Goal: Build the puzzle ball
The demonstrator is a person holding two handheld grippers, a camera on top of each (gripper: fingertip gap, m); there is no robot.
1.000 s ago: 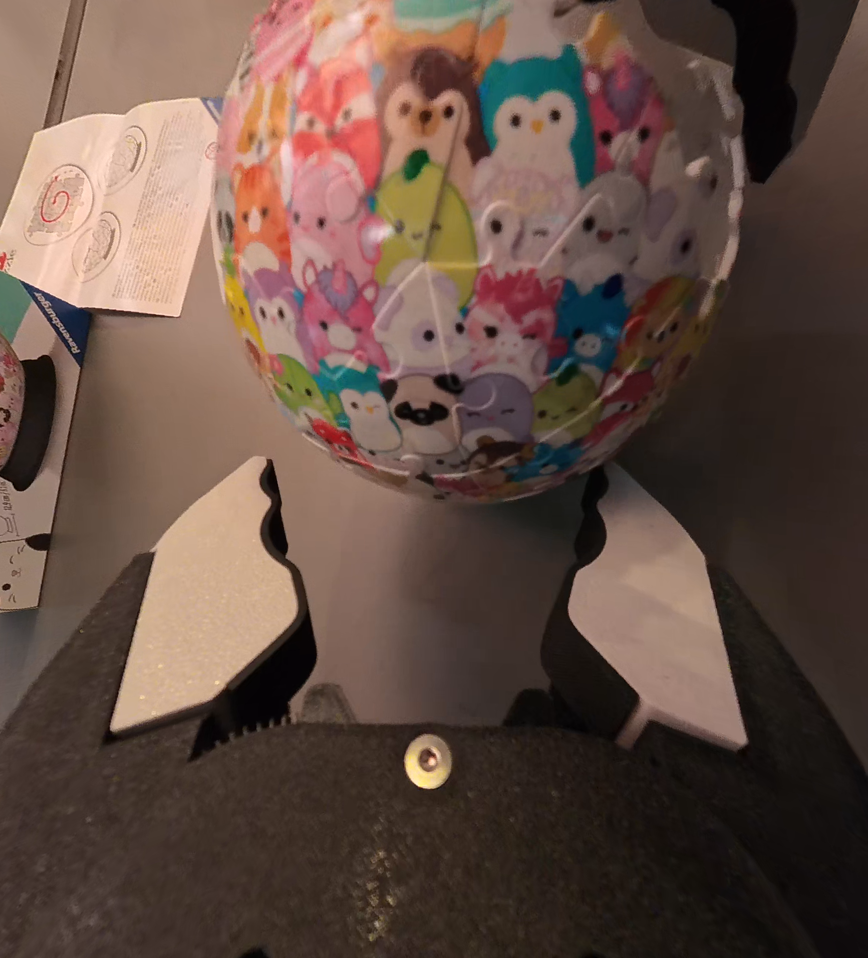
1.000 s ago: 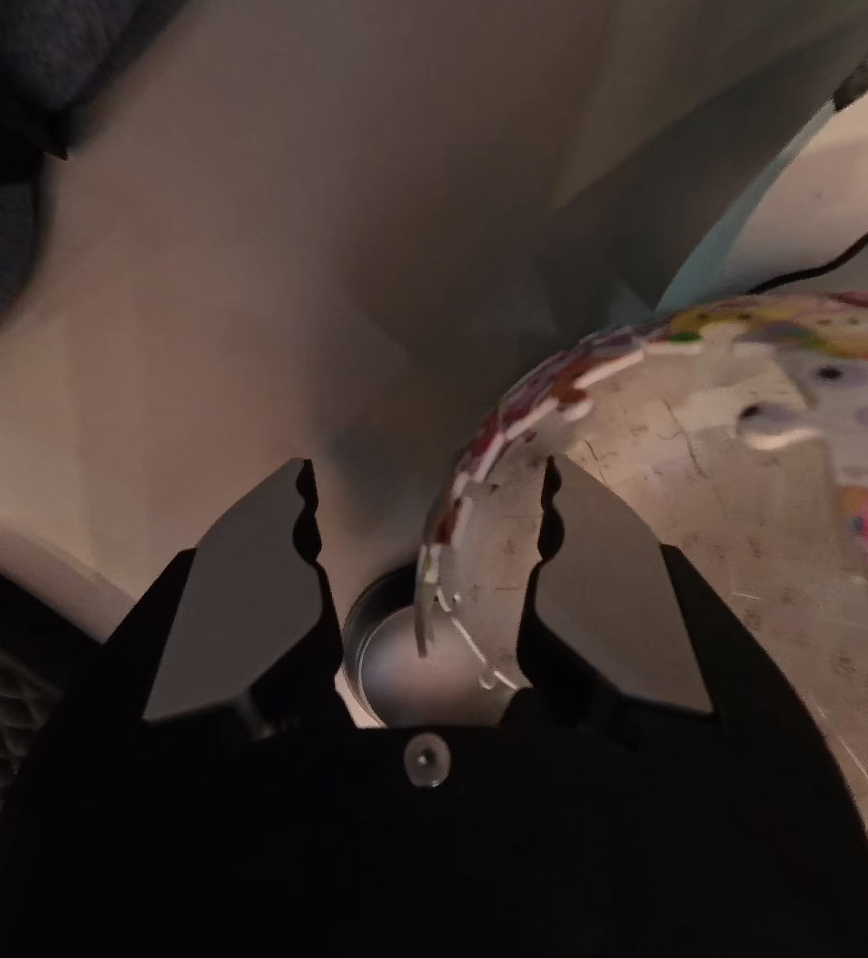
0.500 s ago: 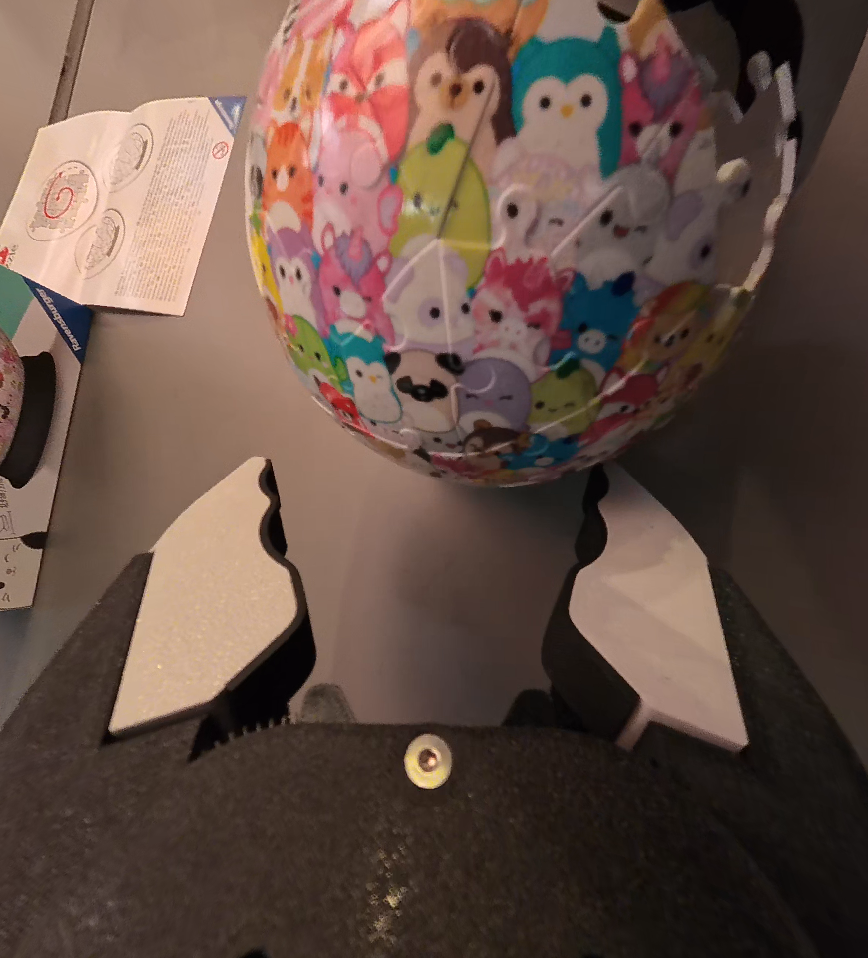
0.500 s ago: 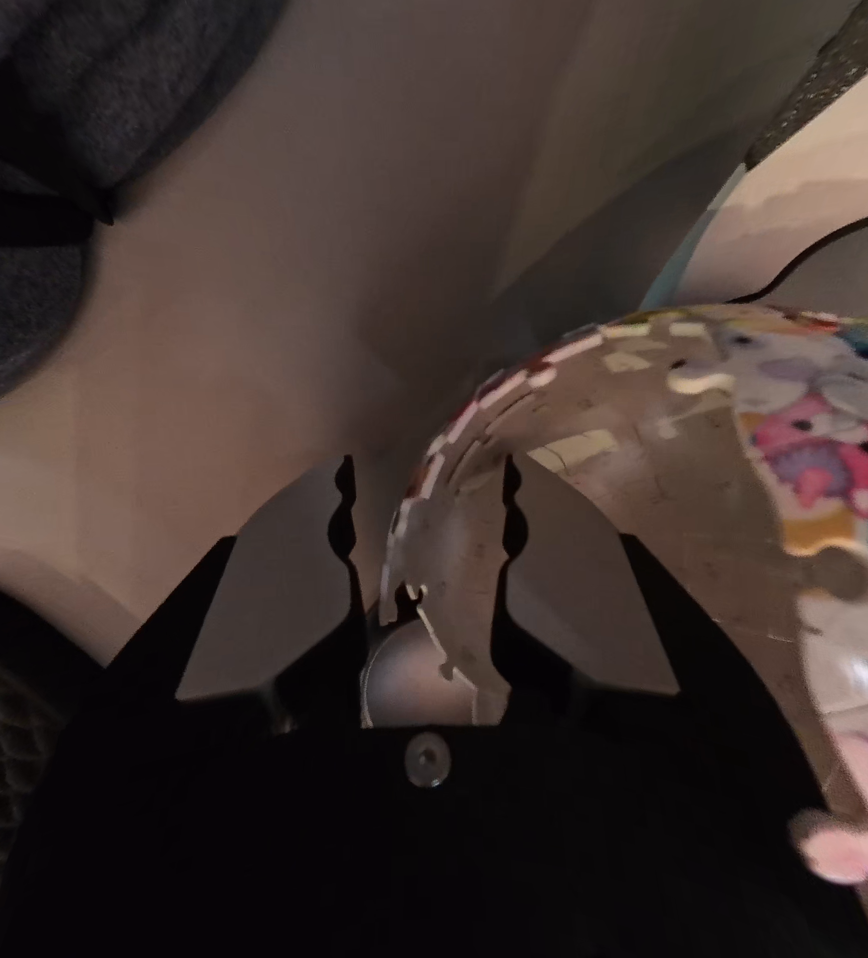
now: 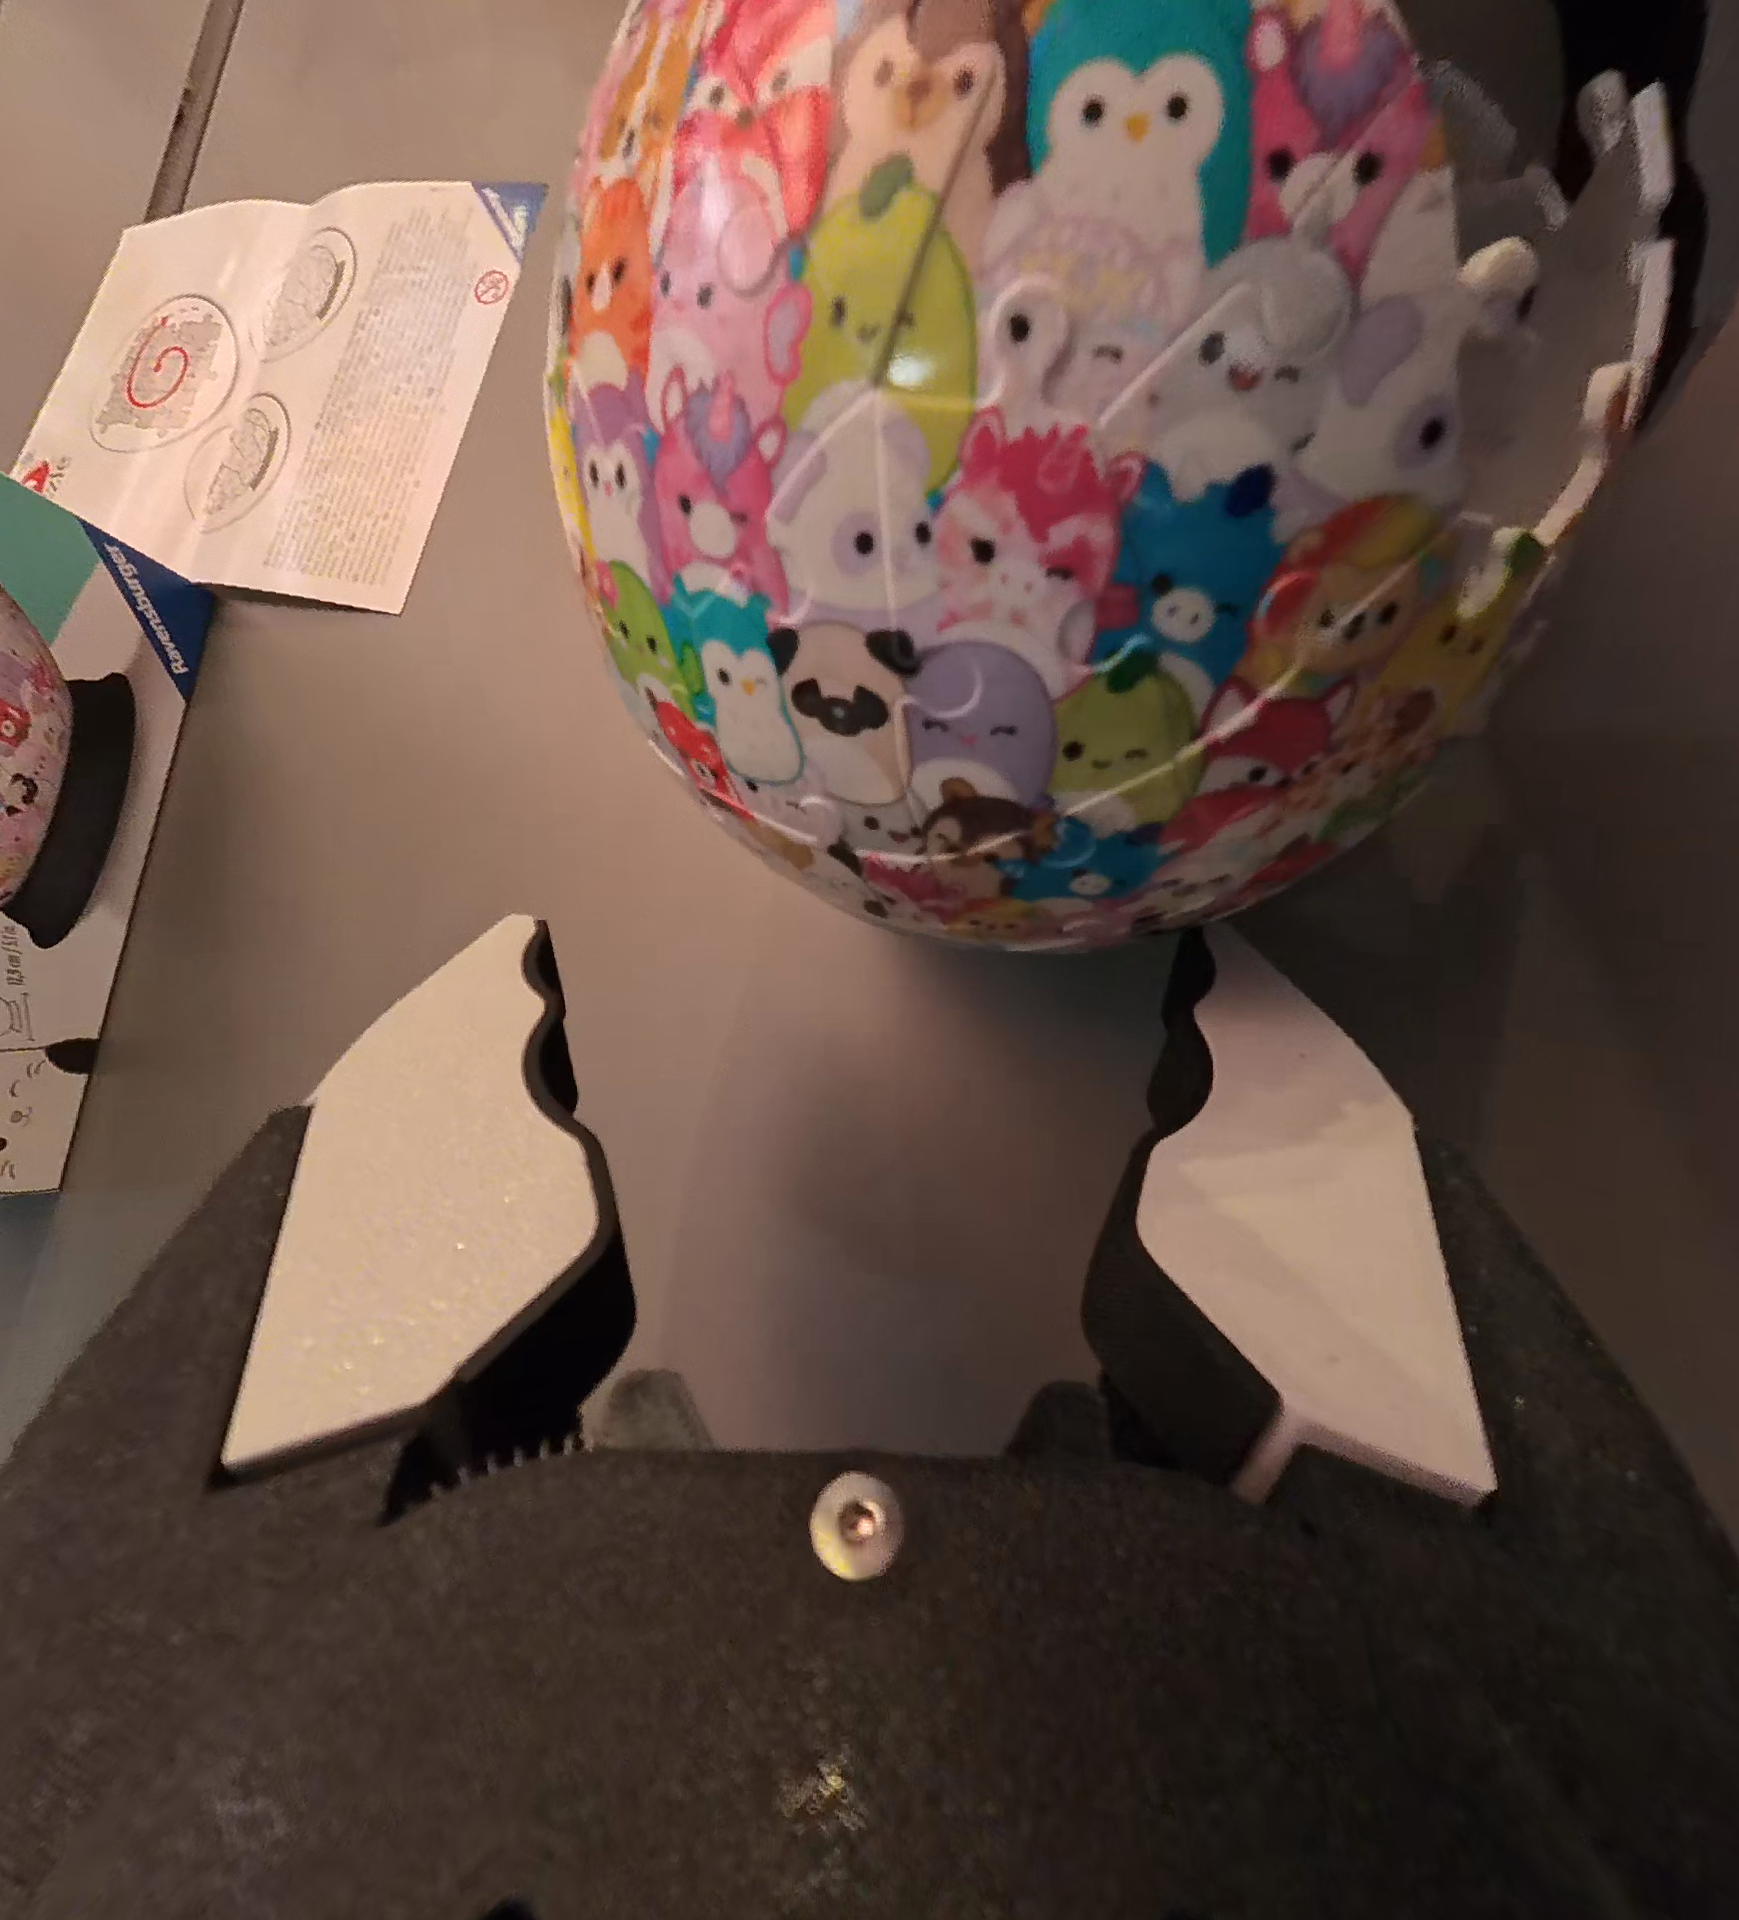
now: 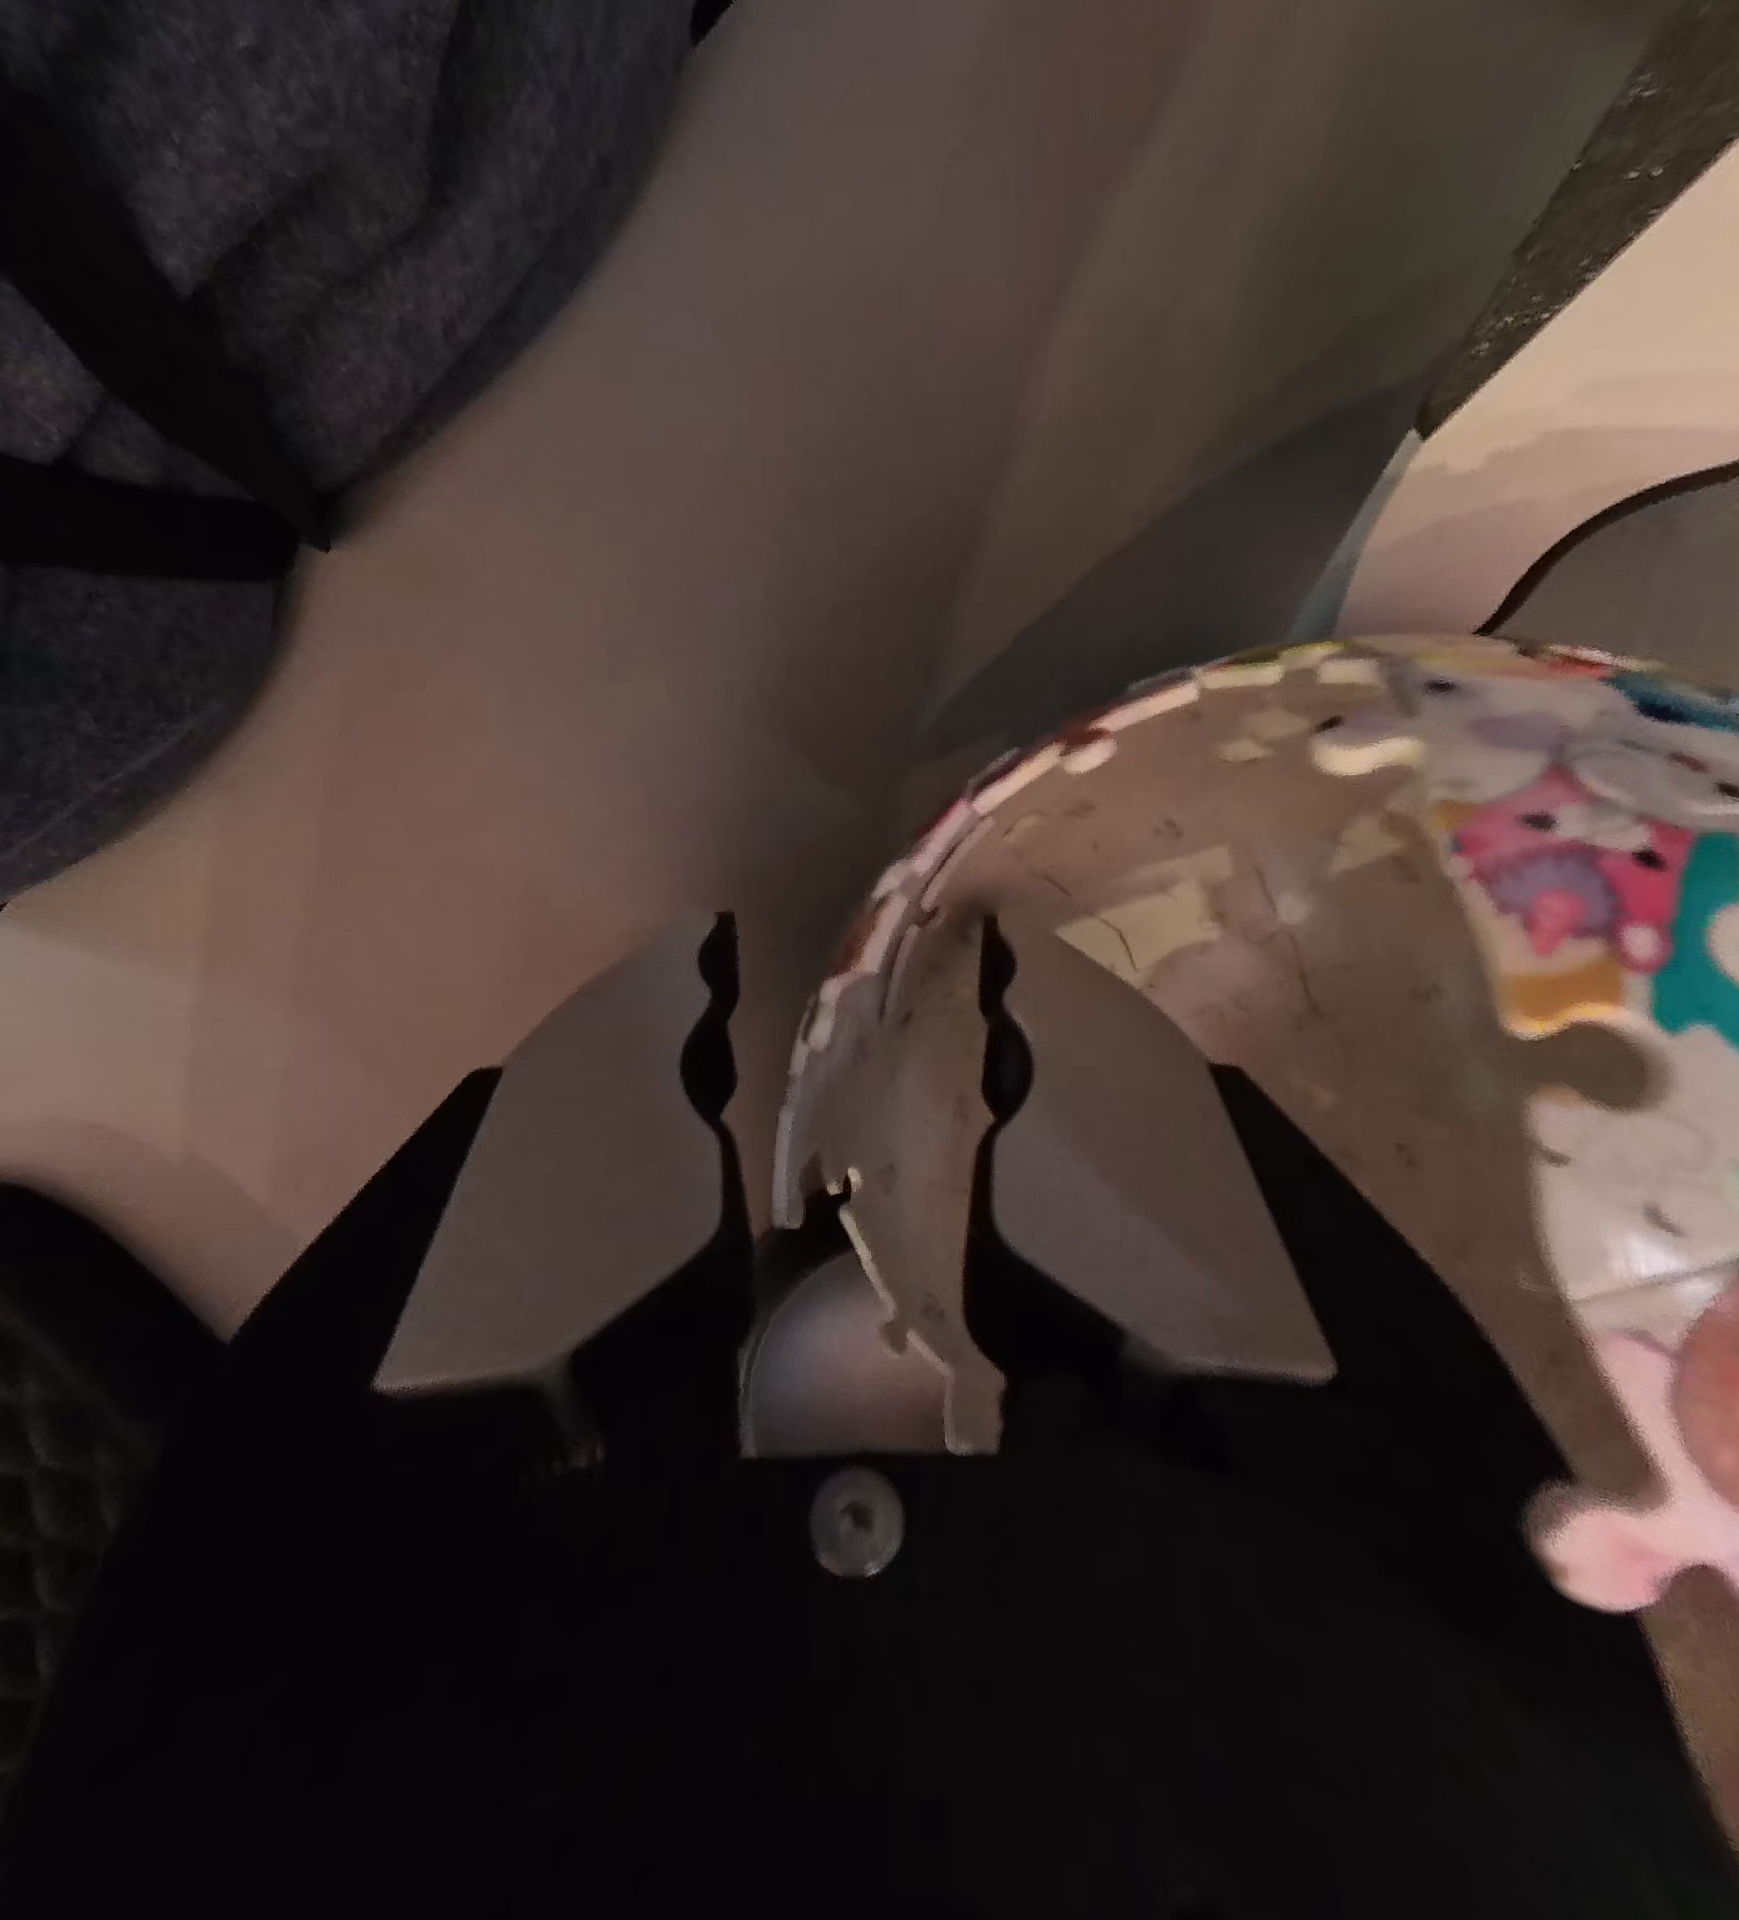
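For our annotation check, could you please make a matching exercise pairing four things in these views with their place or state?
Things:
1. colourful, partly built puzzle ball
2. white folded instruction leaflet
3. left hand-held gripper
4. right hand-held gripper

Descriptions:
A. open, holding nothing
B. flat on the grey table, far left
C. unfinished, jagged open edge
D. closed over the ball's rim

Pairs: 1-C, 2-B, 3-A, 4-D

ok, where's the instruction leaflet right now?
Left wrist view, upper left: the instruction leaflet lies flat on the grey table, between the puzzle box and the puzzle ball.
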